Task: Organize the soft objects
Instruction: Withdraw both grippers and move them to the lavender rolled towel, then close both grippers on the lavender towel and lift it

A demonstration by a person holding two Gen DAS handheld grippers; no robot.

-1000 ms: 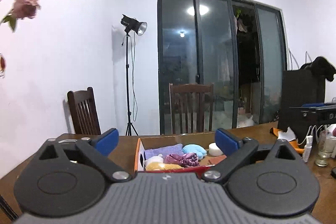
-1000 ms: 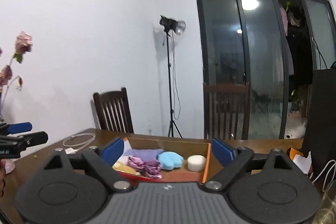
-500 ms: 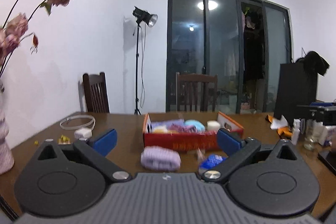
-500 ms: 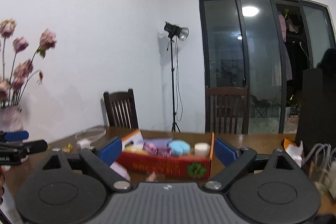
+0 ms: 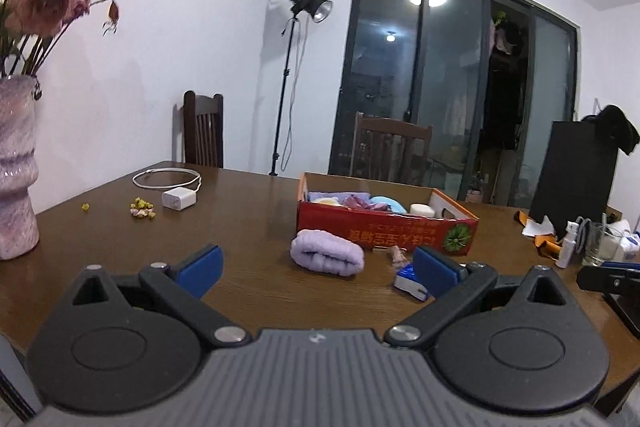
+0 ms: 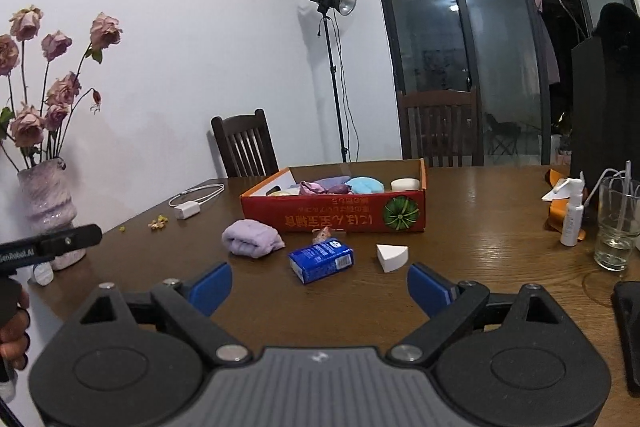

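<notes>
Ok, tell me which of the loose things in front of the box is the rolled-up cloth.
The lilac towel roll, leftmost of the things lying before the red box. The blue packet and white wedge beside it are flat-sided, not rolled.

Dark wooden table (image 6: pixel 460 227) — cluttered but orderly.

On it: a red cardboard box (image 6: pixel 336 215), a rolled lilac towel (image 6: pixel 253 238), a blue packet (image 6: pixel 322 261), a white wedge (image 6: pixel 392 255), a charger with cable (image 6: pixel 187 209), a vase (image 6: pixel 48 211) — and a glass (image 6: pixel 616 223).

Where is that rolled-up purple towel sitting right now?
The purple towel lies on the wooden table, outside the red box and just in front of its left corner. In the right wrist view, a blue packet lies to its right.
</notes>
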